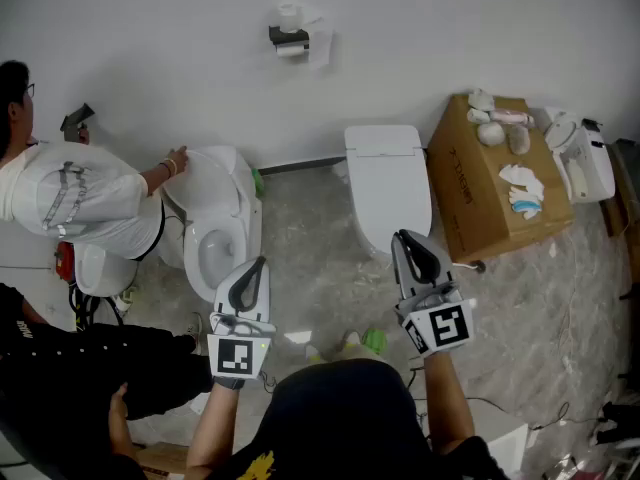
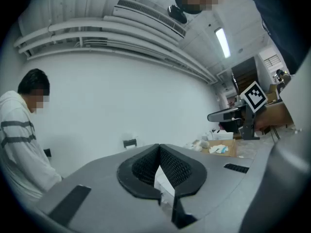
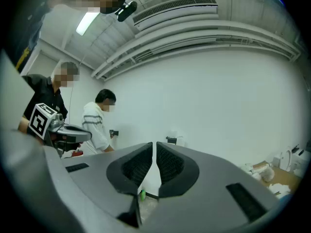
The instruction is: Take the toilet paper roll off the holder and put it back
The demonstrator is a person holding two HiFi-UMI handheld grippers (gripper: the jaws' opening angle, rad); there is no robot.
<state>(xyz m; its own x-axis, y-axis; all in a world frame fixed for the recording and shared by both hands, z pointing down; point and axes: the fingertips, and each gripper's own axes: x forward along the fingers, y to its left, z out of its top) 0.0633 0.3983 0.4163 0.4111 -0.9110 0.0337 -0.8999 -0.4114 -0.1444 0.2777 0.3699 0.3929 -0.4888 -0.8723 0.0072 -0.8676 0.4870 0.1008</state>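
The white toilet paper roll [image 1: 290, 16] sits on a black holder [image 1: 288, 36] high on the far wall, with a loose sheet [image 1: 321, 44] hanging beside it. Both grippers are held level, well short of the wall. My left gripper [image 1: 261, 262] is shut with nothing in it; in the left gripper view its tips [image 2: 158, 147] meet and the holder [image 2: 129, 142] shows small beyond them. My right gripper [image 1: 400, 236] is shut and empty too, its jaws [image 3: 154, 143] a hair apart, with the holder [image 3: 171, 140] just right of them.
A person in a white shirt [image 1: 75, 203] bends over a toilet [image 1: 215, 228] at the left. A second white toilet [image 1: 385, 183] stands in the middle. A cardboard box [image 1: 495, 183] with several items on top is at the right. Another person in black [image 1: 90, 368] is at the lower left.
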